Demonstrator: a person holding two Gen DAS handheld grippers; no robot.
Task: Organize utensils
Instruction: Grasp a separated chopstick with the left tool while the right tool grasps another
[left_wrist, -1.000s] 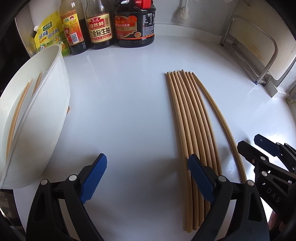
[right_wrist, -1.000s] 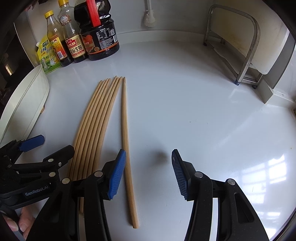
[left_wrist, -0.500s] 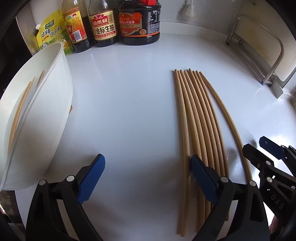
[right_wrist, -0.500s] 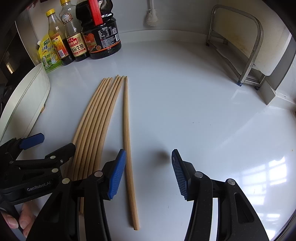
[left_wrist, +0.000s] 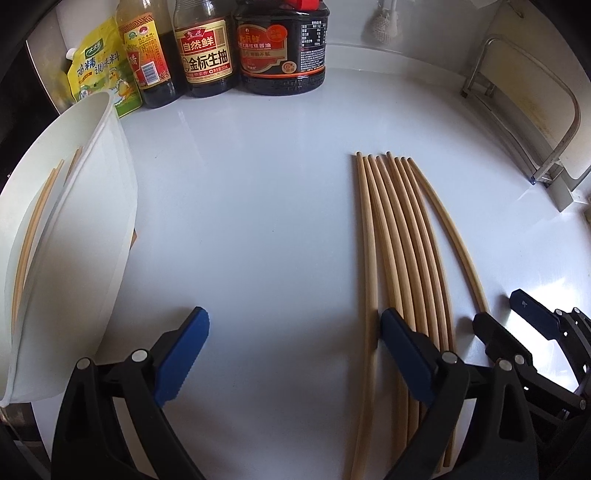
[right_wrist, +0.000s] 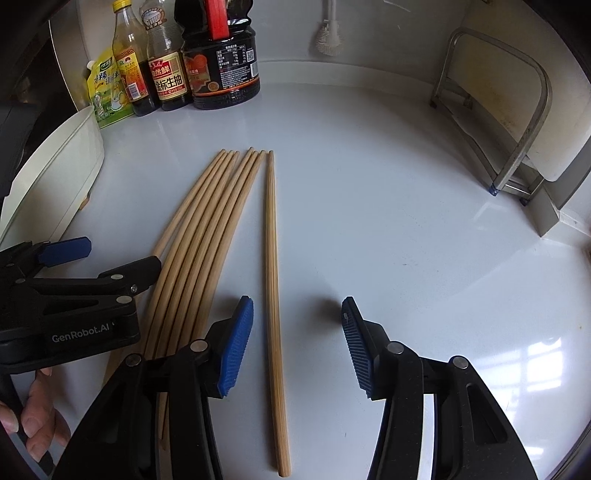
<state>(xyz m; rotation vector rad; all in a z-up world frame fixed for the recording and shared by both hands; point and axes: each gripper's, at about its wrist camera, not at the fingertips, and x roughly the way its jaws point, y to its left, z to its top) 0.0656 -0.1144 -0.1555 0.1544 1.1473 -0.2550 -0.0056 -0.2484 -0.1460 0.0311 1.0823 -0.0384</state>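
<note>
White counter (left_wrist: 258, 206) fills both views, with sauce bottles (left_wrist: 207, 48) along the top left and a white tub (left_wrist: 74, 258) at the left edge holding a few chopsticks (left_wrist: 33, 229). Low in the left wrist view my left gripper (left_wrist: 291, 350) is spread wide, its right pad beside the leftmost stick of the chopstick bunch (left_wrist: 402, 258) right of middle. Low in the right wrist view my right gripper (right_wrist: 297, 343) is closing around the single chopstick (right_wrist: 273, 295), pads not touching it.
</note>
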